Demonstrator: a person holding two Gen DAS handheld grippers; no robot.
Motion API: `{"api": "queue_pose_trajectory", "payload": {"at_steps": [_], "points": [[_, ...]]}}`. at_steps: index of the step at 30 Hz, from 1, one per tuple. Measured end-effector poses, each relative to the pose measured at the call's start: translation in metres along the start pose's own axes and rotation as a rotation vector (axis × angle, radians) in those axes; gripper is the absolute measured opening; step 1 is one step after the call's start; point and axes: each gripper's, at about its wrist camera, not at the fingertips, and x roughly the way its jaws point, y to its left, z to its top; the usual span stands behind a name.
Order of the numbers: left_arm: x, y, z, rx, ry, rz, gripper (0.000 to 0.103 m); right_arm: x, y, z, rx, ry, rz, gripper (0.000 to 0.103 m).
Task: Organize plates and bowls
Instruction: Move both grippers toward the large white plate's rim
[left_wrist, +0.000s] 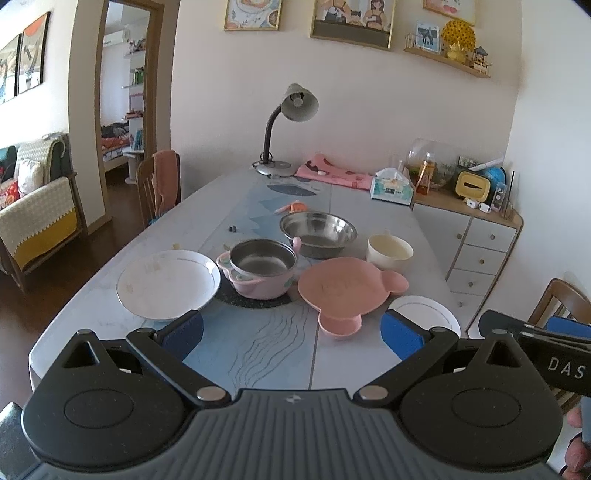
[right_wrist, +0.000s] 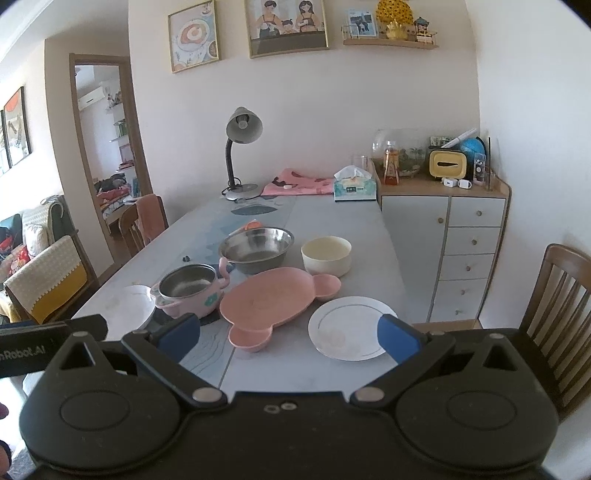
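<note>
Left hand-held gripper (left_wrist: 291, 334): released, its blue pads spread wide with nothing between them; it hangs above the near edge of the counter (left_wrist: 110, 266).
Right hand-held gripper (right_wrist: 288, 338): also released and empty, pads wide apart, above the near edge just to the right of the left one, whose black body shows at the left border of the right wrist view.
Deep white plate (left_wrist: 168, 284): on the left of the counter, near the left pad of the left hand-held gripper, its rim just beside the pink pot.
Pink pot (left_wrist: 258, 273): stands upright on a dark round mat (left_wrist: 255, 301), between the deep white plate and the pink plate; it has a steel inner wall and no lid on it.
Pink plate (left_wrist: 343, 288): shaped like an animal head with round ears, right of the pot; one small ear compartment points toward the grippers, another toward the cream bowl.
Flat white plate (right_wrist: 351, 326): at the near right, close to the right pad of the right hand-held gripper, just beside the pink plate.
Steel bowl (left_wrist: 317, 232): behind the pot and pink plate, upright, looks empty.
Cream bowl (left_wrist: 389, 251): right of the steel bowl, just behind the pink plate's ear.
Far end: a desk lamp (left_wrist: 291, 122), a pink cloth (left_wrist: 332, 171) and a tissue box (left_wrist: 391, 186).
</note>
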Motion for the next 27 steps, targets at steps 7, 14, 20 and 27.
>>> {"api": "queue_pose_trajectory", "payload": {"at_steps": [7,14,20,27], "points": [[-0.001,-0.003,0.002,0.023,-0.011,-0.018,0.103,0.0,0.002,0.001,-0.006,-0.003,-0.01,0.103],[-0.002,-0.003,0.003,0.021,-0.016,-0.036,0.103,-0.002,0.006,0.002,-0.028,-0.019,-0.015,0.103],[-0.002,-0.003,0.004,0.019,-0.015,-0.031,0.103,-0.002,0.007,0.004,-0.038,-0.027,-0.013,0.103],[0.002,0.001,0.003,0.007,-0.004,-0.026,0.103,-0.001,0.012,0.005,-0.057,-0.039,-0.012,0.103]]}}
